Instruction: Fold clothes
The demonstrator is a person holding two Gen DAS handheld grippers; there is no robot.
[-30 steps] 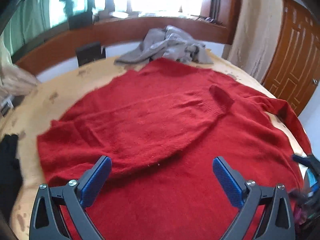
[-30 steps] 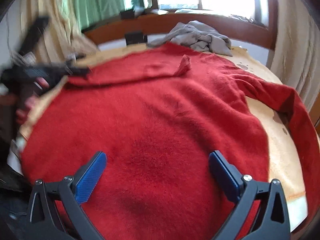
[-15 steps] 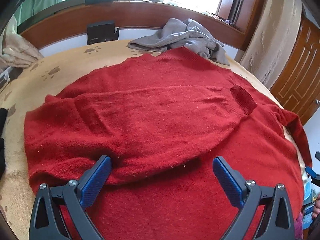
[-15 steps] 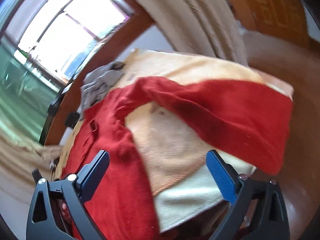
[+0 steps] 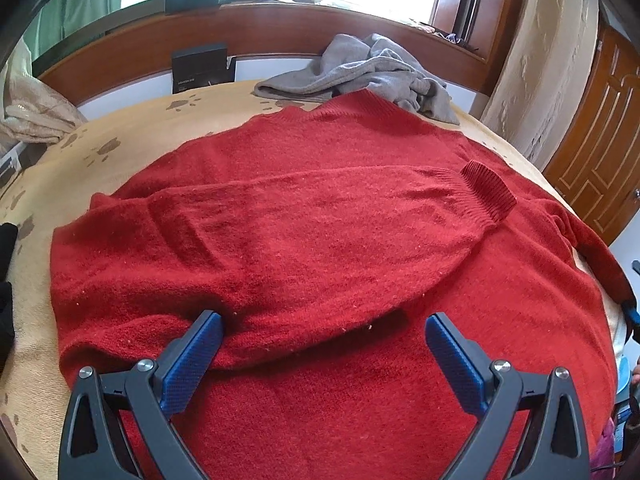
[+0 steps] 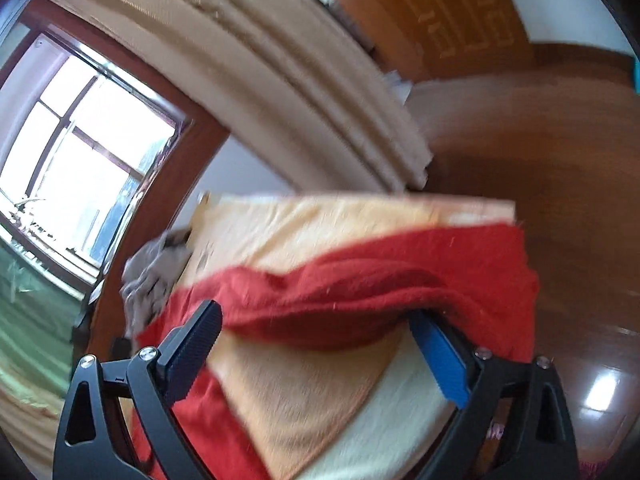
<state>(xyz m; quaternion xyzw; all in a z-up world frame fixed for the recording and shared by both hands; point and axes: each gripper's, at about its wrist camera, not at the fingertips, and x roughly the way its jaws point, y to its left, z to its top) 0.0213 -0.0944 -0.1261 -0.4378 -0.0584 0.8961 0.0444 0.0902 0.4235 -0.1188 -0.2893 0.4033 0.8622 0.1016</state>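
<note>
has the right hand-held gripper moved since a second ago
Yes. The right hand-held gripper was over the middle of the red sweater; it has swung to the bed corner, where the unfolded sleeve now lies between its open jaws.

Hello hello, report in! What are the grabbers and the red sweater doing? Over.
Left gripper open, low over red sweater, one sleeve folded across. Right gripper open around the other sleeve at bed edge. Grey garment touching the collar.
</note>
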